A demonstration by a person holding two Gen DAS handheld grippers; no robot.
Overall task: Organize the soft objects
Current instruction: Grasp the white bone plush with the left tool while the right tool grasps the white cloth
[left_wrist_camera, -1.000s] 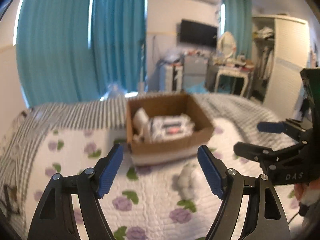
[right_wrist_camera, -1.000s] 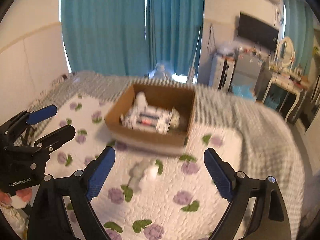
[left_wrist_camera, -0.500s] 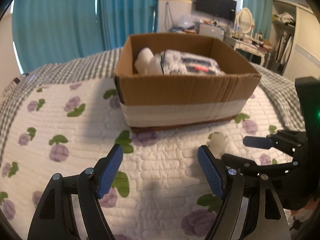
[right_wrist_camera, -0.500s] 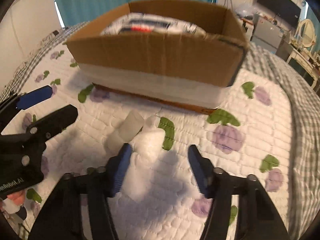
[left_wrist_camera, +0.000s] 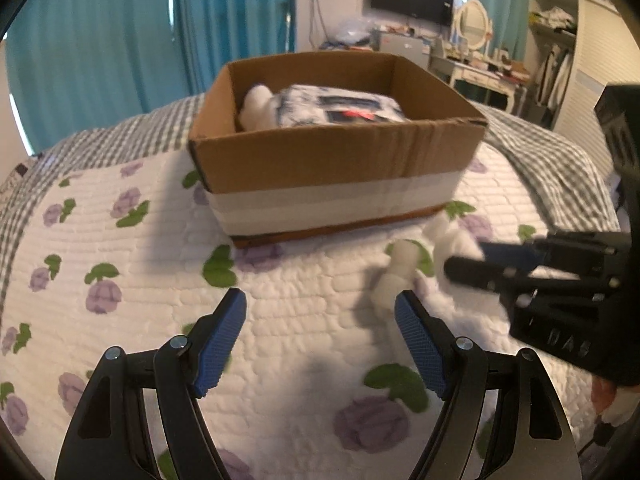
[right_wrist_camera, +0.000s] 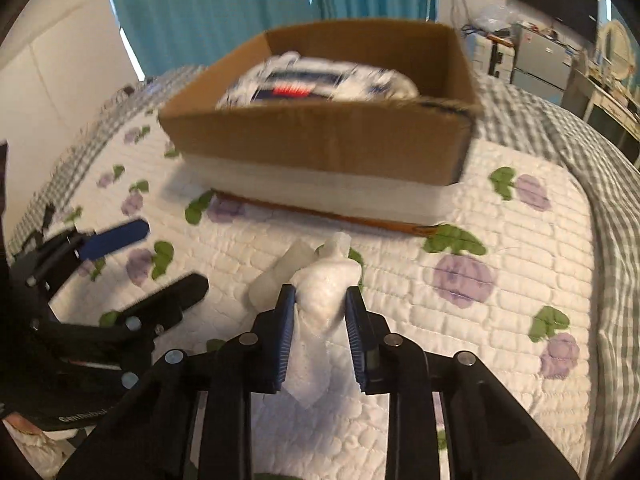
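Right gripper [right_wrist_camera: 320, 312] now clamped on white soft bundle [right_wrist_camera: 324, 292], left gripper [left_wrist_camera: 320, 320] spread

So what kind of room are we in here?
Most likely a bedroom: a bed with a floral quilt, a vanity table with a mirror, and an open wardrobe.

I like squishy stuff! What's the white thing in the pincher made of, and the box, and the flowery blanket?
White bundle: looks like soft, matte fabric or wadding; it pinches in where the right hand-held gripper squeezes it.
Box: brown cardboard, dull, with a pale band low down.
Blanket: quilted cloth, puffy between stitch lines, printed flowers.
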